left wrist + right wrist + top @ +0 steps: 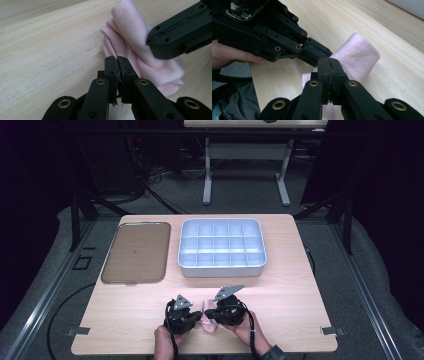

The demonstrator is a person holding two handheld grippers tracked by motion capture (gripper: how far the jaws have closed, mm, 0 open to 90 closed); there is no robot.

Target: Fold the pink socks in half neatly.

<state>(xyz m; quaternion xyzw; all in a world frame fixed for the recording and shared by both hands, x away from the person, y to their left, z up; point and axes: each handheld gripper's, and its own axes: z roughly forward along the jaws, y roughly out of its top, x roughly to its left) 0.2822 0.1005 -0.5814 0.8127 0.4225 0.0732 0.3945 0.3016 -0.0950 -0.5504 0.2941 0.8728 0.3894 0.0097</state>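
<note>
Both hands hold black two-jaw grippers near the table's near edge: left gripper [192, 316] and right gripper [212, 312], jaws pressed together, tips almost meeting.

Pink cloth [208, 320] at near bench edge mostly hidden between grippers; grip on fabric unclear; forearms cut off.

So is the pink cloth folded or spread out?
Folded: the pink cloth is bunched in layers between the left gripper and right gripper.

pale pink cloth [140, 47], black hand-held grippers, light wood-grain table [290, 285], grey-blue tray [222, 270].
</note>
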